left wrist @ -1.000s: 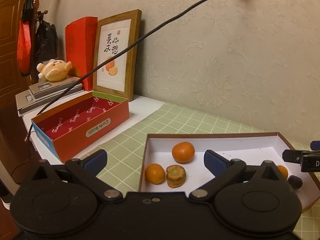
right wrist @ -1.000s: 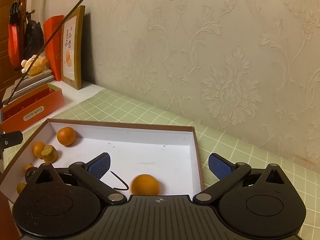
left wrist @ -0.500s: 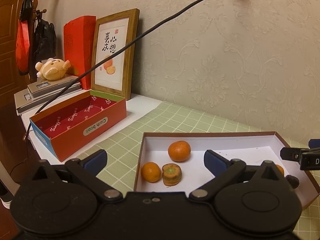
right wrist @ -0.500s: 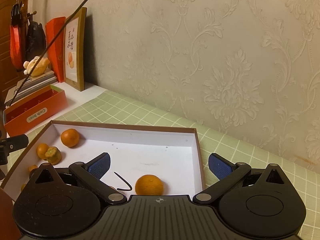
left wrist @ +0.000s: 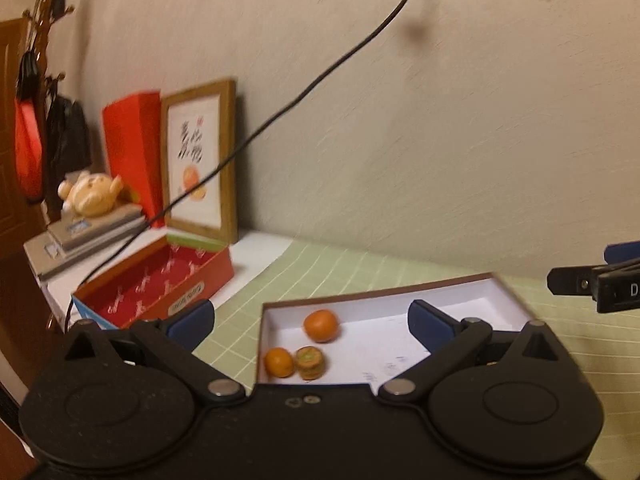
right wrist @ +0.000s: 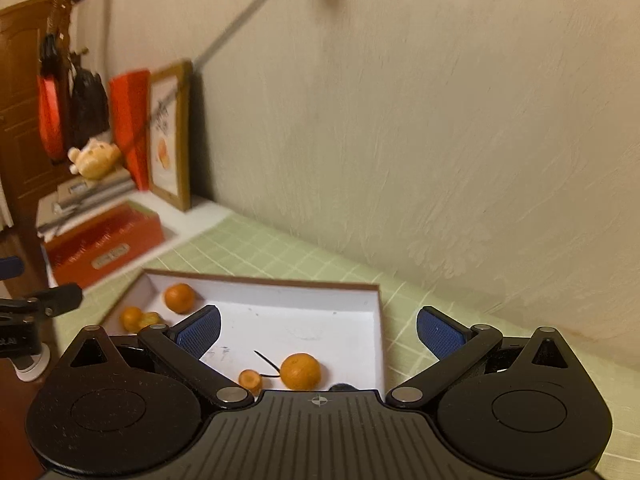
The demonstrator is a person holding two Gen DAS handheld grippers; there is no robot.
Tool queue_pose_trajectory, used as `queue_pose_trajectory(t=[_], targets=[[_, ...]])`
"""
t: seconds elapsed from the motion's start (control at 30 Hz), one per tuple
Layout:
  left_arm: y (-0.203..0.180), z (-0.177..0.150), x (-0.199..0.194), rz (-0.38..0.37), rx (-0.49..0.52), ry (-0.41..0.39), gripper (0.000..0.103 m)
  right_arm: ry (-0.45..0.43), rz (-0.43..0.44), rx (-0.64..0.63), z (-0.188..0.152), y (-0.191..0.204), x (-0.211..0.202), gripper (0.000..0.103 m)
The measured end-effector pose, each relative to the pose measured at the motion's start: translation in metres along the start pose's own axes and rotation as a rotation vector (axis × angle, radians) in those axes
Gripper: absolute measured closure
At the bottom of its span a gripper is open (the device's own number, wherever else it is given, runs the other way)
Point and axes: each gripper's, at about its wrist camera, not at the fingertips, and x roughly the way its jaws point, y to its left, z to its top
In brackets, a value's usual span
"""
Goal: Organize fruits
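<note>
Fingers spread wide and empty on both the left gripper and right gripper, hovering over the white tray — three fruits at its far-left end, two more showing only in the right view, and the red box beside it holding none.

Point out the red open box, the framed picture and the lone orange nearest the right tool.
red open box (left wrist: 160,280), left wrist view, inner floor.
framed picture (left wrist: 196,160), left wrist view, paper.
lone orange (right wrist: 300,371), right wrist view, peel.
</note>
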Motion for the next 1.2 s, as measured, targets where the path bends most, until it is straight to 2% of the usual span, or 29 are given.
queue_pose_trajectory(t=[0.17,0.3,0.47,0.63,0.83,0.9,1.03,1.2], targets=[[-0.015,0.005,-0.058,-0.018,0.002,-0.045,0.006,-0.071,-0.023,-0.026,-0.002,0.01,-0.089,0.0],[-0.023,-0.001,-0.094,-0.044,0.018,-0.052,0.006,-0.119,-0.045,-0.024,-0.014,0.017,-0.156,0.0],[-0.026,-0.014,-0.126,-0.078,0.028,-0.081,0.006,-0.158,-0.086,-0.023,-0.04,0.026,-0.208,0.0],[-0.033,-0.029,-0.149,-0.103,0.035,-0.152,0.006,-0.155,-0.114,-0.011,-0.069,0.027,-0.221,0.0],[-0.034,-0.05,-0.154,-0.103,0.034,-0.182,0.006,-0.17,-0.119,0.025,-0.091,0.02,-0.227,0.0],[-0.035,-0.059,-0.153,-0.098,0.037,-0.177,0.006,-0.168,-0.126,0.024,-0.099,0.021,-0.223,0.0],[-0.037,-0.068,-0.151,-0.08,0.048,-0.169,0.006,-0.109,-0.132,0.016,-0.107,0.02,-0.206,0.0],[-0.039,-0.069,-0.148,-0.063,0.068,-0.15,0.006,-0.113,-0.108,0.014,-0.107,0.022,-0.203,0.0]])
